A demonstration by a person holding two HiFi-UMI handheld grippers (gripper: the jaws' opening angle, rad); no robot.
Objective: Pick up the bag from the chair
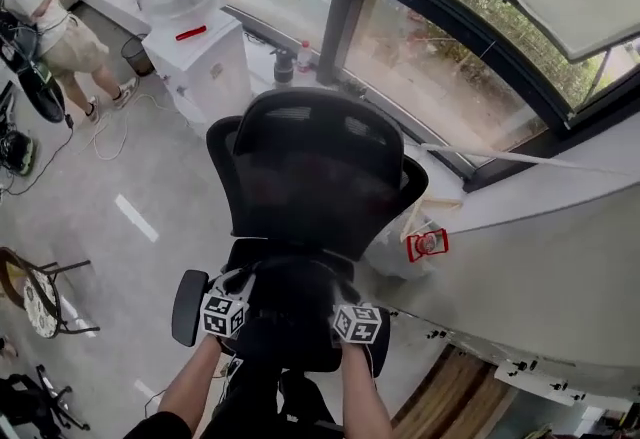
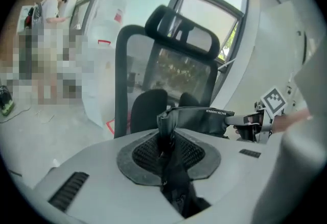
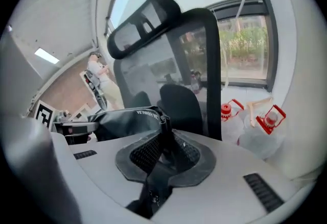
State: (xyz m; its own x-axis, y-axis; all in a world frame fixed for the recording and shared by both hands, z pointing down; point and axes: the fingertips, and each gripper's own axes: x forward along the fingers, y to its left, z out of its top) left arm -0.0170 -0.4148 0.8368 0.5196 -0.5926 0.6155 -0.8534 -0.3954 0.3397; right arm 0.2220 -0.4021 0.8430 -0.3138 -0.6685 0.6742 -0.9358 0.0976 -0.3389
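A black bag (image 1: 292,312) hangs stretched between my two grippers, just above the seat of a black mesh office chair (image 1: 315,167). My left gripper (image 1: 232,299) is shut on the bag's left end. The left gripper view shows dark fabric pinched in that gripper (image 2: 166,139), with the bag (image 2: 204,118) running right to the other gripper. My right gripper (image 1: 350,312) is shut on the right end. In the right gripper view the fabric is clamped in that gripper (image 3: 163,144), and the bag (image 3: 127,121) runs left. The chair back (image 3: 168,59) stands right behind.
A water dispenser (image 1: 195,57) with a large bottle stands behind the chair on the left. Water jugs with red caps (image 1: 425,245) sit on the floor to the right, beside a white curved wall (image 1: 540,257). A person (image 1: 50,27) stands far left. Windows run along the back.
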